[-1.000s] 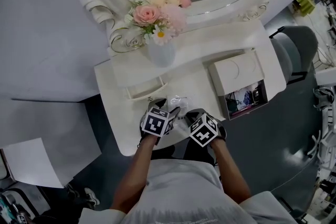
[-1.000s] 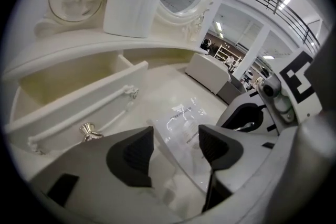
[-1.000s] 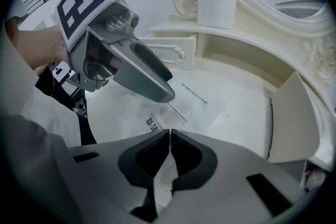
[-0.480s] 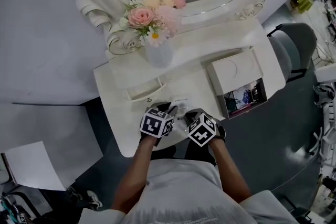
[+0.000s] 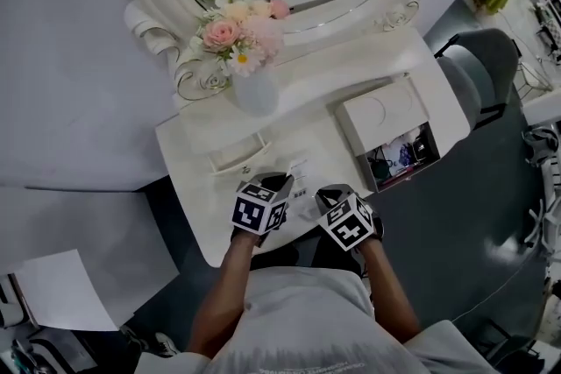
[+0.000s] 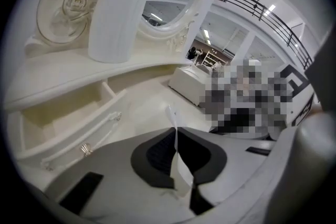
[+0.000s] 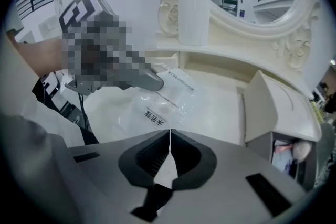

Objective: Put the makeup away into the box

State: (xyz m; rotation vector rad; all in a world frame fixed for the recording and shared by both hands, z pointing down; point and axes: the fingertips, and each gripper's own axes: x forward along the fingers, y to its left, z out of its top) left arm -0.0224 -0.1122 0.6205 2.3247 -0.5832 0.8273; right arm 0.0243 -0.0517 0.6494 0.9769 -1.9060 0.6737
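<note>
L gripper [image 6: 175, 131] just clamped, R gripper [image 7: 169, 136] pinching the clear packet [image 7: 157, 106] by thin edges; slick film could slip out before the box [image 7: 265, 107], right of R.

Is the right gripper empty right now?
No, the right gripper is pinched shut on the edge of the clear printed plastic packet.

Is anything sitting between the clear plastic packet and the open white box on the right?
Nothing visible does. Both the left gripper and right gripper are shut on the clear plastic packet, and only bare white tabletop lies between it and the open white box.
</note>
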